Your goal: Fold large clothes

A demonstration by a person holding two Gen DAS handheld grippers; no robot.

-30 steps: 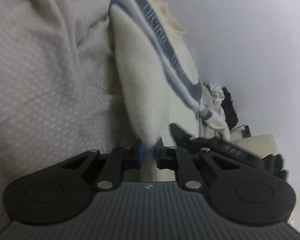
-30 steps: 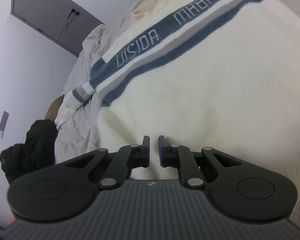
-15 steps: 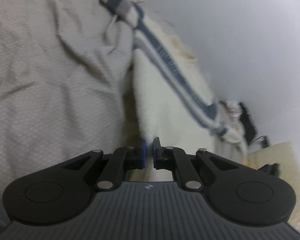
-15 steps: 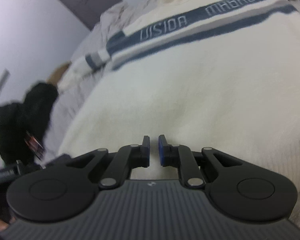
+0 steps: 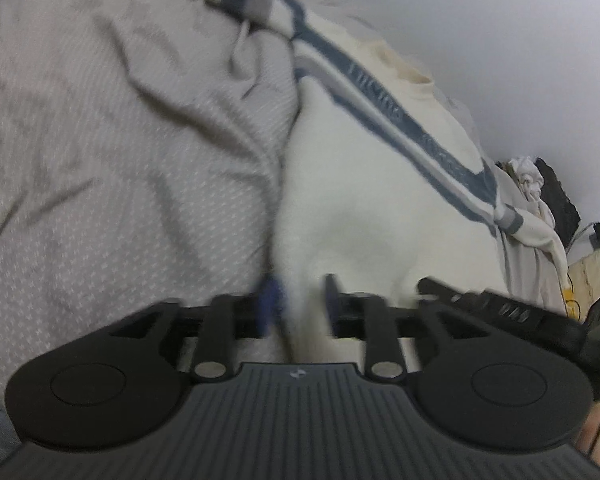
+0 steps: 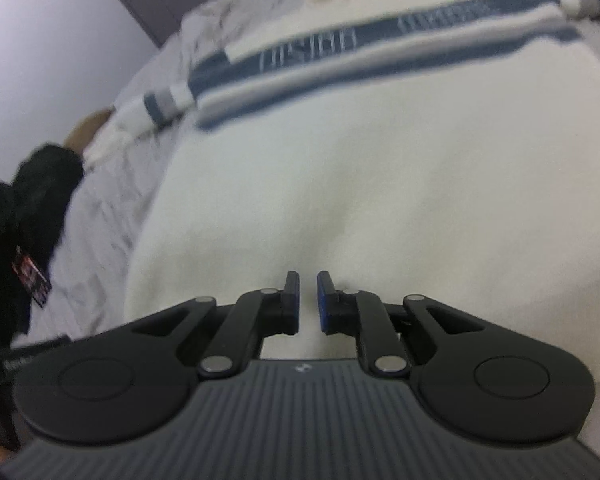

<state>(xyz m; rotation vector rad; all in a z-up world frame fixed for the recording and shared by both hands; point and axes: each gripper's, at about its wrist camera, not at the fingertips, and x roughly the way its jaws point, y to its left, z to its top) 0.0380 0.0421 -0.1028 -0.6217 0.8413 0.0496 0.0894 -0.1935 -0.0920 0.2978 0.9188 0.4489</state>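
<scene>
Opening our left gripper (image 5: 300, 304) with cream sweater (image 5: 364, 208) hem between its jaws; right gripper (image 6: 308, 304) clamped on the hem, sweater spread ahead over the grey bedsheet (image 5: 120, 160).

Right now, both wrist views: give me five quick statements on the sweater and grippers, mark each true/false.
1. The sweater is cream with a blue and grey band across the chest. True.
2. The sweater lies on a bare wooden floor. False: it lies on a light patterned bedsheet.
3. The left gripper has sweater fabric between its fingers. True: its jaws are opening with the cream hem still between them.
4. The right gripper stands wide open. False: its fingers are nearly together over the sweater's lower edge.
5. The band carries lettering. True, though it is too blurred to read.
</scene>
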